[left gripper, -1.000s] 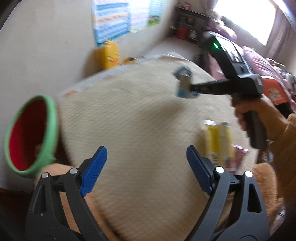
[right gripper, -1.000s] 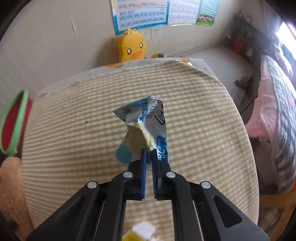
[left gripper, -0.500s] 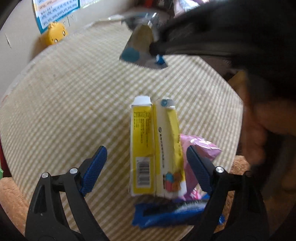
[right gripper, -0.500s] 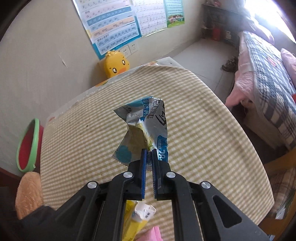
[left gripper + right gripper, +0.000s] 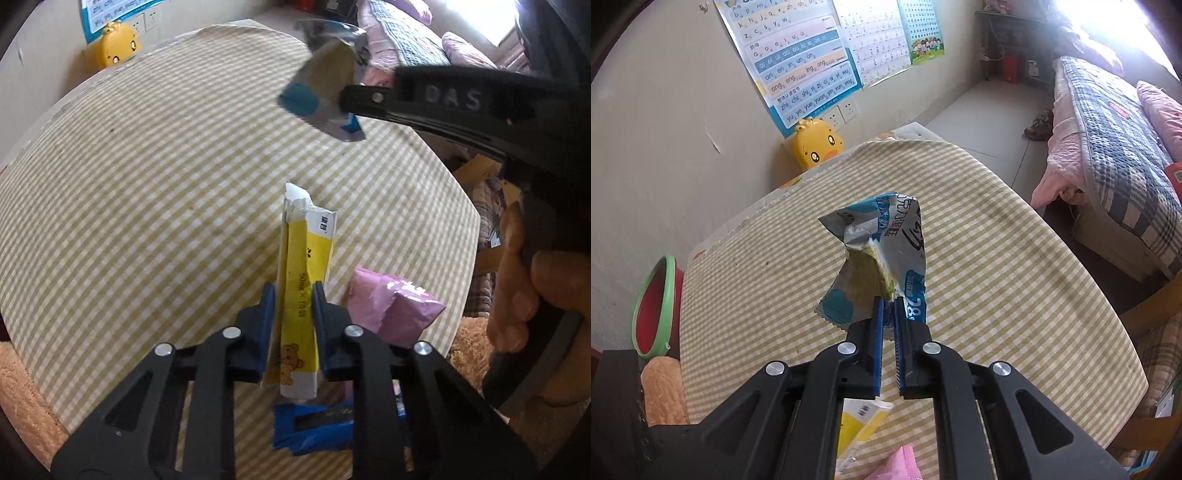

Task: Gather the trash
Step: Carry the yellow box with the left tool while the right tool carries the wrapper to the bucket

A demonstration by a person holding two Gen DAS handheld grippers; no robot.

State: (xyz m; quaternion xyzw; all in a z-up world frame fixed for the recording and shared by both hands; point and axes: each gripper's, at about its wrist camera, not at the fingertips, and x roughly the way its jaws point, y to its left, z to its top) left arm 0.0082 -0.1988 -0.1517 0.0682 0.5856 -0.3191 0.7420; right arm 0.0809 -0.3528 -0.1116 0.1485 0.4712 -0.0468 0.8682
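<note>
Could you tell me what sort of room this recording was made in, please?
Most likely a bedroom in a home, used by a child: a bed with a plaid quilt stands by the window, children's learning posters hang on the wall, and a yellow duck toy sits behind the checked tablecloth.

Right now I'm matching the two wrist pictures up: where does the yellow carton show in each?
Left wrist: yellow carton low centre, squeezed between the left gripper pads, which have just been closing.
Right wrist: only one end of the carton shows at the bottom edge, under the right gripper.
Shared landmark: the yellow duck by the wall.
</note>
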